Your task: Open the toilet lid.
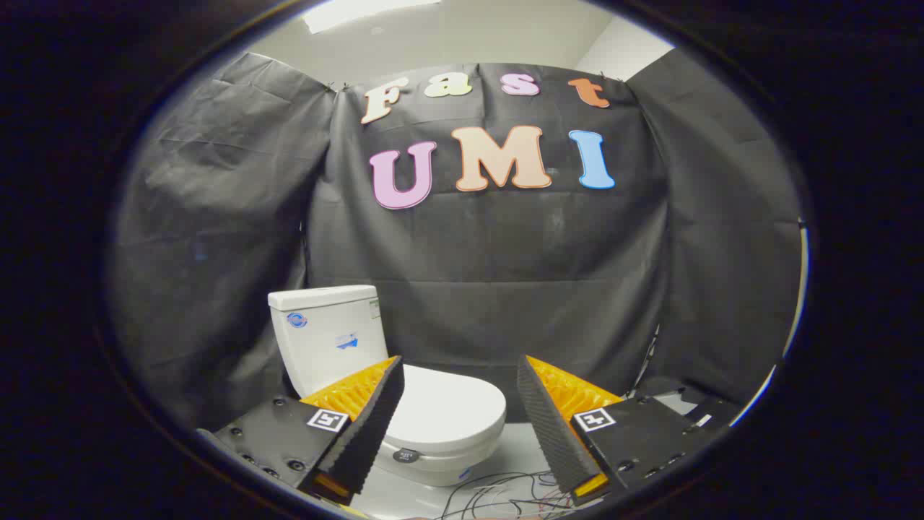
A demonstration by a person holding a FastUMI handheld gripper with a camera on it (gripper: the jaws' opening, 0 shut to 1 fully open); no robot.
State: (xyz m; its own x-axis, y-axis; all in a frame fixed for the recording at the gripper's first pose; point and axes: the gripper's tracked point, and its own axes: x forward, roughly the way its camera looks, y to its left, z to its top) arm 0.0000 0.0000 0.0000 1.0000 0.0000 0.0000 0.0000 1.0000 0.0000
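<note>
Gripper view: your gripper [459, 365] held with jaws spread wide, nothing between fingers, touching nothing. Toilet [404, 390] stands ahead, against black cloth wall [505, 274], white tank [328, 336] upright at its back. Toilet lid [451, 412] down flat over bowl, closed, lying just beyond your left finger [368, 426], partly hidden by it. Right finger [552, 426] well clear of lid. Loose wires [505, 491] tangled on pale floor [516, 451] between fingertips, in front of bowl.
</note>
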